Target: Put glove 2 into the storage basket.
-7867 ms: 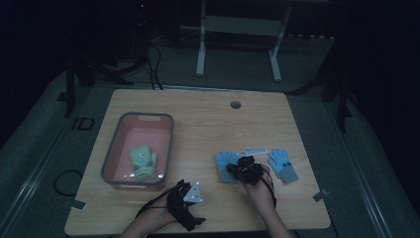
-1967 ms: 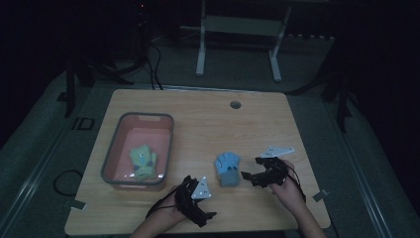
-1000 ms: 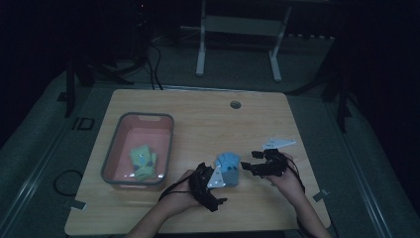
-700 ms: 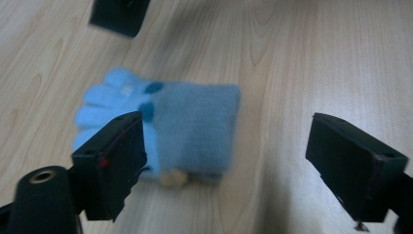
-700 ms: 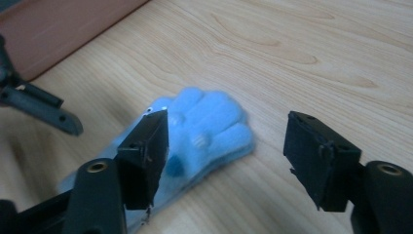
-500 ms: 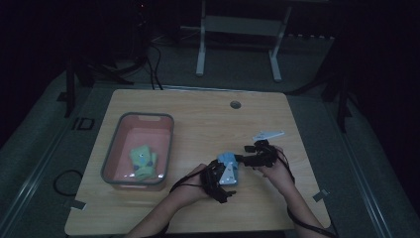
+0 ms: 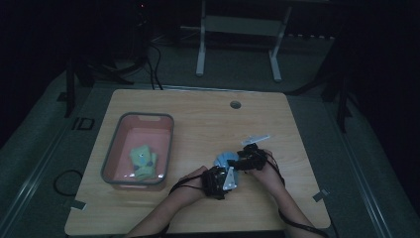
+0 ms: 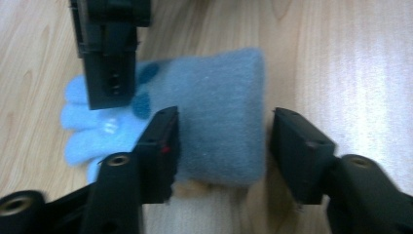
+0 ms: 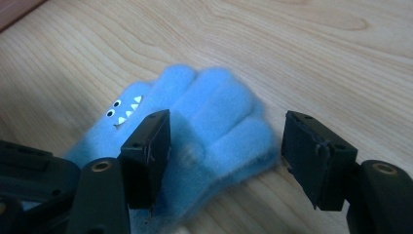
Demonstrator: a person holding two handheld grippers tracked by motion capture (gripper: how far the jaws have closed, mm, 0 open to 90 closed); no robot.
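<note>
Your left hand-held gripper (image 8: 221, 141) straddles the cuff of the blue glove (image 8: 214, 117) on the tabletop (image 8: 341, 58), jaws just closing, the right jaw not yet touching; your right hand-held gripper (image 9: 226, 156) stands apart over its fingers (image 9: 219, 112), the glove lying between both.

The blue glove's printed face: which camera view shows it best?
The right gripper view: the glove lies close there, and its printed eyes and white teeth are sharp. The left gripper view shows mostly the grey cuff, with the print small and blurred. In the high view the glove is a small blue patch.
</note>
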